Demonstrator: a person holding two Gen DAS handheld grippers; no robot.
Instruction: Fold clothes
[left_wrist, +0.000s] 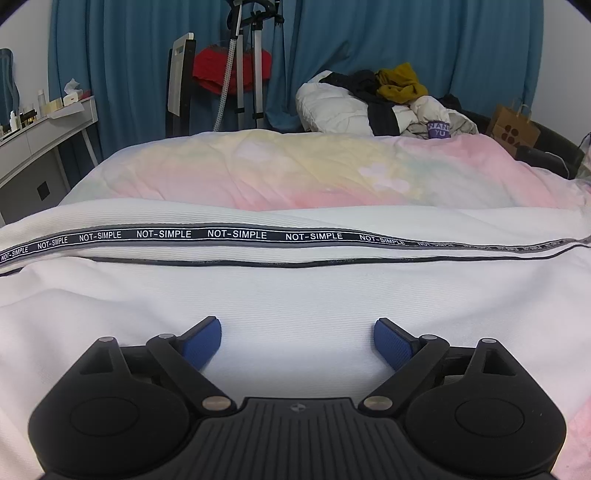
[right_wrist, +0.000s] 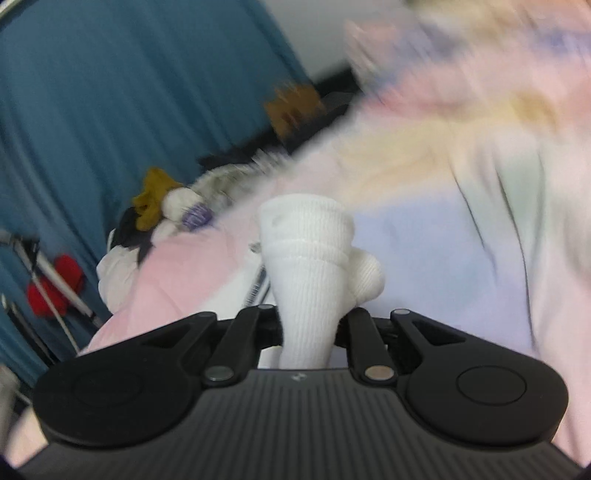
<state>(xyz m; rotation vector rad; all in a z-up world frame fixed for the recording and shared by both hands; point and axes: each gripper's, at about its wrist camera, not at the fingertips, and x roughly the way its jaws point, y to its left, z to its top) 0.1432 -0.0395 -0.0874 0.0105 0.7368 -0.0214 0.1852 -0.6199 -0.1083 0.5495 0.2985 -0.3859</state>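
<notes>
Bed (left_wrist: 332, 173) below — left claw (left_wrist: 297, 341) spread over white garment (left_wrist: 295, 295); right claw (right_wrist: 308, 325) pinches it.

Blue curtains (left_wrist: 129, 74), a white desk (left_wrist: 40, 136), a paper bag (left_wrist: 513, 127).

Garment (left_wrist: 295, 295) is spread across the near part of the bed (left_wrist: 295, 177). Clothes pile (left_wrist: 384, 103) is heaped at the bed's far right. Desk (left_wrist: 44, 133) is placed left of the bed, paper bag (left_wrist: 513, 127) right; curtain (left_wrist: 129, 62) is hung behind.
</notes>
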